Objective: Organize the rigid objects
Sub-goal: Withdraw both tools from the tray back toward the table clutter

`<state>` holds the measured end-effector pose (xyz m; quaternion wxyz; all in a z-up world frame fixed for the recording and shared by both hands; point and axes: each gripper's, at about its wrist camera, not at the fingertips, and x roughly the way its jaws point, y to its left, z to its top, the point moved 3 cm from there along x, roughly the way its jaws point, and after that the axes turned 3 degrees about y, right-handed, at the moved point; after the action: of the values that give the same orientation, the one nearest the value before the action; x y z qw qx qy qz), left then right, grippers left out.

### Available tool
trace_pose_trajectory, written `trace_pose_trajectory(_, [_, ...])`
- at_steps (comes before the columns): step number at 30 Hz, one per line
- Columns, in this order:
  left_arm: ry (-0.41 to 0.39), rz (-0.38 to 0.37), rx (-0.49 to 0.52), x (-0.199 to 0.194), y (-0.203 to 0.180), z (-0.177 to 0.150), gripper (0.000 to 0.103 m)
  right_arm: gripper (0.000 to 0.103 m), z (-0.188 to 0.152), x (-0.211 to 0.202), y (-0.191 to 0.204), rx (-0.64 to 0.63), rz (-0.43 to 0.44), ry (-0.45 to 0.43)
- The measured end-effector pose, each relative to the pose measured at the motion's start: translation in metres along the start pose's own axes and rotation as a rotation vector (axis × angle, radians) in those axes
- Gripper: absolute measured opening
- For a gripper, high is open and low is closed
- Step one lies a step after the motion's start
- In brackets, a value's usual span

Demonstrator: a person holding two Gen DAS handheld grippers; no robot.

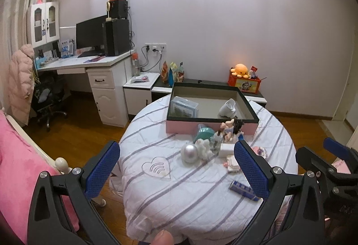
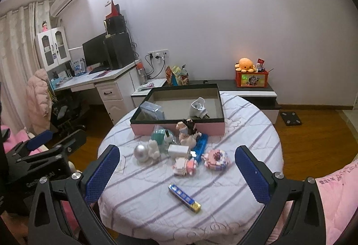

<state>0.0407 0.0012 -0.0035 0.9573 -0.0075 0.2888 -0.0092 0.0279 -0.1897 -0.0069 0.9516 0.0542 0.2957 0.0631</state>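
A pink box with a dark rim (image 1: 210, 127) (image 2: 176, 120) sits at the far side of a round table covered in striped cloth (image 1: 179, 189) (image 2: 156, 200). Inside it lie a clear case (image 1: 184, 107) (image 2: 152, 110) and a white object (image 1: 228, 108) (image 2: 198, 107). In front of the box lie a silver ball (image 1: 189, 152) (image 2: 141, 152), a doll figurine (image 1: 231, 128) (image 2: 188, 131), a white block (image 2: 177, 150), a pink brick ring (image 2: 216, 158) and a blue stick pack (image 2: 184, 198) (image 1: 243, 190). My left gripper (image 1: 176, 177) and right gripper (image 2: 176, 177) are open and empty, held above the table's near edge.
A white desk with a monitor (image 1: 94, 34) stands at the far left, with a chair and pink coat (image 1: 21, 79). A low cabinet behind the table holds an orange box with a plush octopus (image 1: 243, 81). A pink bed (image 1: 20, 177) is at the left.
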Motion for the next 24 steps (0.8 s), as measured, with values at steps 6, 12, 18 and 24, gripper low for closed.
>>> trace_pose_trajectory(6, [-0.004, -0.009, -0.005, -0.011, 0.004, -0.017, 0.103, 0.103, -0.014, -0.013, -0.002, -0.010, -0.023, 0.002])
trace_pose_trajectory(12, [0.027, -0.008, -0.015, -0.006, 0.008, -0.027, 0.103, 0.103, -0.020, -0.017, -0.006, -0.004, -0.029, 0.010])
trace_pose_trajectory(18, [0.026, -0.009, -0.015, -0.005, 0.008, -0.028, 0.103, 0.103, -0.021, -0.015, -0.007, -0.010, -0.027, 0.018])
trace_pose_trajectory(24, [0.063, -0.023, -0.012, 0.010, 0.005, -0.032, 0.103, 0.103, -0.021, -0.003, -0.011, -0.007, -0.044, 0.044])
